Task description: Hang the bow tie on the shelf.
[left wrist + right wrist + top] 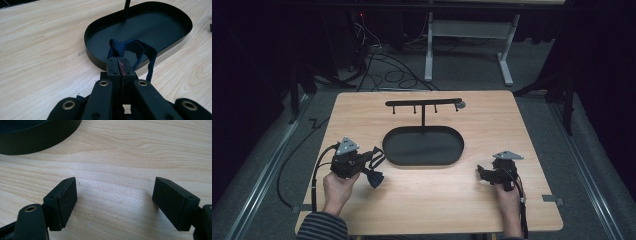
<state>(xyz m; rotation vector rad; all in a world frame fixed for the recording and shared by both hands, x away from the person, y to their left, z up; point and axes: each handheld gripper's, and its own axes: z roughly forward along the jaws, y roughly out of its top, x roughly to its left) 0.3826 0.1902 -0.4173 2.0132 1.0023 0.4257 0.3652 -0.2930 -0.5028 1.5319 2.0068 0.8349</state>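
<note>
1. While its two black jaws stand pressed together, the left gripper [119, 65] pinches a dark blue fabric band [135, 51]; in the left gripper view the band bunches at the jaw tips and loops out to the right, hanging free above the wood
2. Seen from the high view, the left gripper [373, 167] sits at the left of the table, held in the person's left hand [338, 186], whose striped sleeve [322, 227] enters from the bottom edge; the fabric band [374, 176] dangles from its tip, just beside the tray's left end
3. Just beyond the band lies a black oval tray [95, 53] with a low wall; the band's loop overlaps the tray's near rim in the left gripper view, though whether it touches the rim cannot be told
4. From the tray's far side a thin black post rises to a hanger bar [424, 103] with small hooks along its underside
5. At the right of the table, the right gripper [482, 174] is held in the person's right hand [508, 192], well apart from the band
6. In the right gripper view, the right gripper [113, 202] has its jaws spread wide with bare wood between them, and the tray wall [37, 142] shows at upper left
7. Everything rests on a light wooden table [437, 200], with grey floor and cables around it
</note>
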